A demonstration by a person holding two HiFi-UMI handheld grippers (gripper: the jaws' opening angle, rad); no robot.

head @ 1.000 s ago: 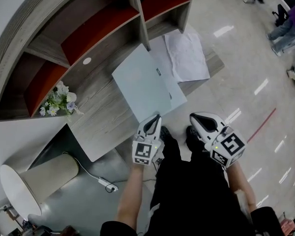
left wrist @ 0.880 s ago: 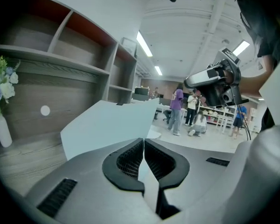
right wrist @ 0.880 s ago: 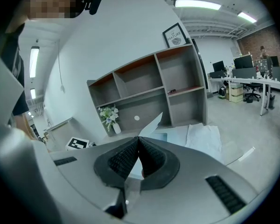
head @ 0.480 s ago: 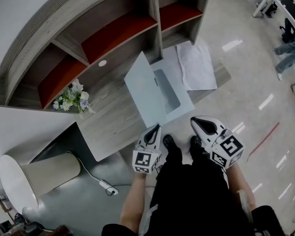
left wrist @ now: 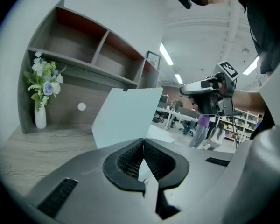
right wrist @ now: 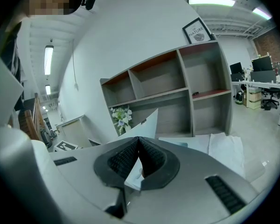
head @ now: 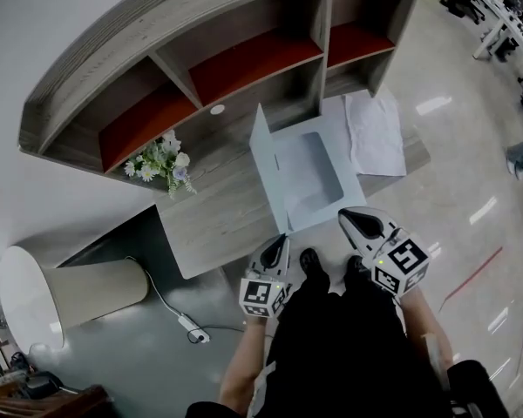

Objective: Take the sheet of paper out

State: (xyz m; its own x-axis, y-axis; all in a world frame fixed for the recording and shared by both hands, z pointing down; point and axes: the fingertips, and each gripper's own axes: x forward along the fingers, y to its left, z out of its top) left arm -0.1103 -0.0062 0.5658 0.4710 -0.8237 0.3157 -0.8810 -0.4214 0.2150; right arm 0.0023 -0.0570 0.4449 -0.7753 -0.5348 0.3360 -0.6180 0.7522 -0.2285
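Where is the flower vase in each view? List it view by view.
Head view: flower vase left of centre, under the shelves.
Left gripper view: flower vase far left, below the shelves.
Right gripper view: flower vase centre-left, above the right claw.
Shared landmark: the pale blue folder standing open beside it.

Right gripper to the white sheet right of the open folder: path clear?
Probably yes. The sheet lies flat on the desk with nothing on it, and nothing stands between it and the right gripper. The gripper is shut and short of the desk edge.
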